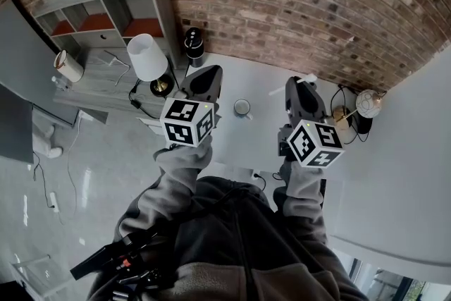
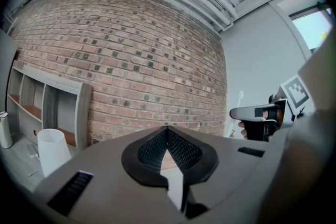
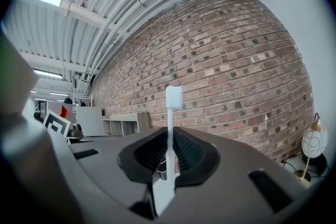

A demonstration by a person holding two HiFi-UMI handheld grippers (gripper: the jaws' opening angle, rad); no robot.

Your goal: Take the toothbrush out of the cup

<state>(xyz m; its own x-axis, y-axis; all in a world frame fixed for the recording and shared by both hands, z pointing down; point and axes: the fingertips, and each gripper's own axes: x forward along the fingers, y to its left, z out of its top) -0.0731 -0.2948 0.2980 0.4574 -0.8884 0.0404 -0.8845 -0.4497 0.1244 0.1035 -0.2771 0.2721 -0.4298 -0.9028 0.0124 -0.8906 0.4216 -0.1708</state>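
A small pale cup (image 1: pixel 242 107) stands on the white table (image 1: pixel 261 130), between my two grippers and apart from both. My right gripper (image 1: pixel 297 87) is shut on a white toothbrush (image 1: pixel 304 79). In the right gripper view the toothbrush (image 3: pixel 172 113) stands upright between the jaws of the right gripper (image 3: pixel 169 136), bristle head up against the brick wall. My left gripper (image 1: pixel 206 75) hangs left of the cup. Seen in its own view, the left gripper (image 2: pixel 168 131) is shut on nothing. That view also shows the right gripper (image 2: pixel 260 113) with the toothbrush (image 2: pixel 240 99) sticking up from it.
A lamp with a white shade (image 1: pixel 146 56) and a black speaker (image 1: pixel 194 46) stand at the table's back left. At the far left is a grey shelf unit (image 1: pixel 99 10). A globe lamp (image 1: pixel 368 103) with cables sits at the right. A brick wall (image 1: pixel 296 3) closes the back.
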